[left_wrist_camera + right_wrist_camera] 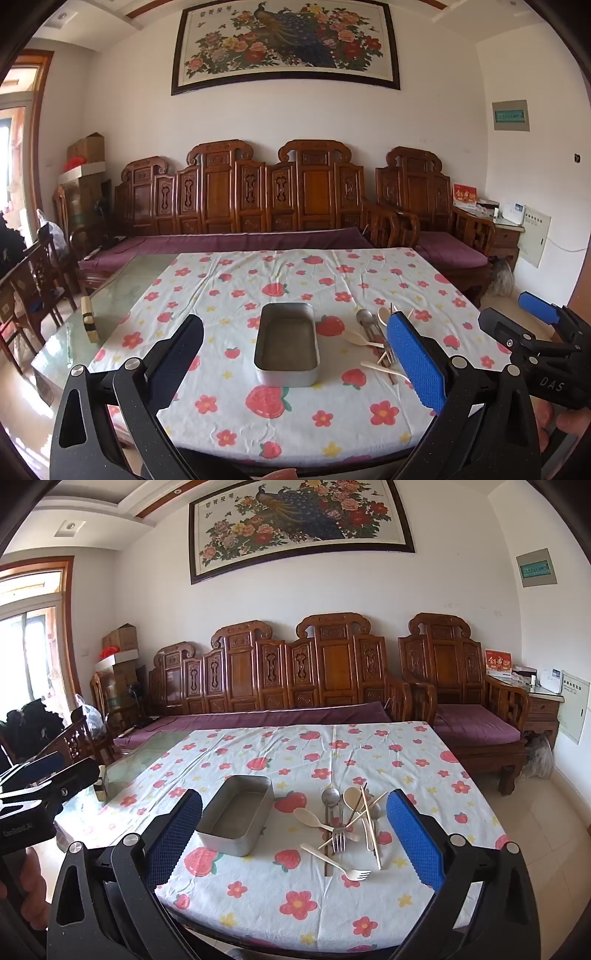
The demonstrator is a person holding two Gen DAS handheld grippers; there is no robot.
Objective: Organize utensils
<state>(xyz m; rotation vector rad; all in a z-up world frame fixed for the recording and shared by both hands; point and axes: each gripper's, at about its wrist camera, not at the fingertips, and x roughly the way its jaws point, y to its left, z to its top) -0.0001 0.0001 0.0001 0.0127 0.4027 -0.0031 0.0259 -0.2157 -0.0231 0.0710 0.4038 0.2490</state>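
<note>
On the table (155, 753) in front of me lies a cloth (295, 897), and on it the tin (236, 816) sits left of a heap of utensils (351, 823), with chopsticks (369, 823) crossed over the spoons and forks there. My left gripper (295, 365) hangs before the tin and my right gripper (295, 845) before the heap, each with its fingers (415, 842) set wide apart over the near edge. Behind the table runs a bench (280, 709), with a chair (465, 701) to its right and a picture (299, 524) on the wall above.
</note>
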